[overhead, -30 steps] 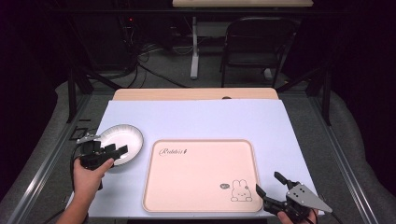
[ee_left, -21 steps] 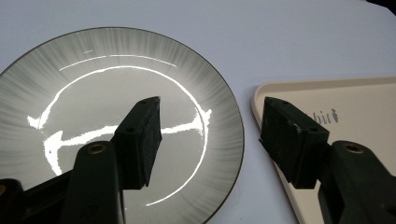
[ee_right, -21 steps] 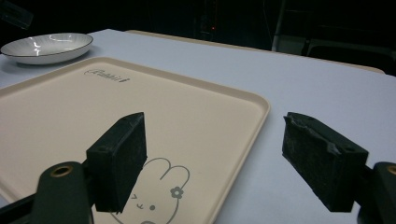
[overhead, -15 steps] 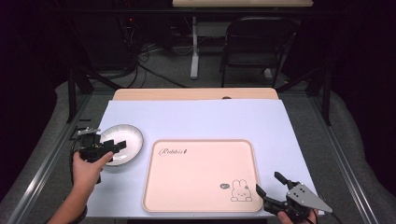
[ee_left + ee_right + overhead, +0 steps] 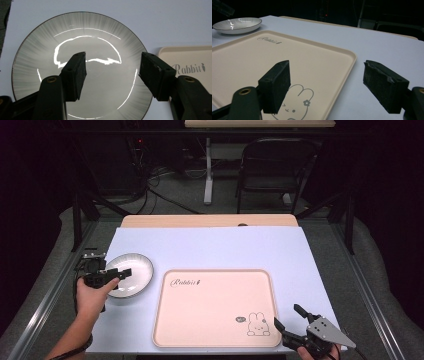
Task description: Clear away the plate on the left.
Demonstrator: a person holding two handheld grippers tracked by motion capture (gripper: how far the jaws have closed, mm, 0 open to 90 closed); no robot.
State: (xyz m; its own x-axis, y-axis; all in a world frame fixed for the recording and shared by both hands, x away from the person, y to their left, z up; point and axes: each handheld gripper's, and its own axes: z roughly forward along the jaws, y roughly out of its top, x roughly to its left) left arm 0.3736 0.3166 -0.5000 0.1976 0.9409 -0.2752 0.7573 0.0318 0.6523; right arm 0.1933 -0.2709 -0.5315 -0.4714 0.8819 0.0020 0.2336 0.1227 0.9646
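A round white plate (image 5: pixel 139 270) with a dark rim lies on the left of the pale blue mat. My left gripper (image 5: pixel 123 274) hangs open just above the plate's near-left part. In the left gripper view its jaws stand apart over the glossy plate (image 5: pixel 95 35), with nothing between them. To the plate's right lies a beige tray (image 5: pixel 215 307) with a rabbit drawing. My right gripper (image 5: pixel 287 316) is open at the tray's front right corner, low over the mat. The right gripper view looks across the tray (image 5: pixel 262 55) to the plate (image 5: pixel 237 25) far off.
The pale blue mat (image 5: pixel 225 247) covers most of the table, with a wooden strip (image 5: pixel 210 221) at the far edge. A black chair (image 5: pixel 275 170) and a table leg (image 5: pixel 207 175) stand beyond. The beige tray's corner (image 5: pixel 190 57) lies just right of the plate.
My left gripper has moved forward, away from the person, and now sits over the plate's near-left part. The right gripper has barely shifted.
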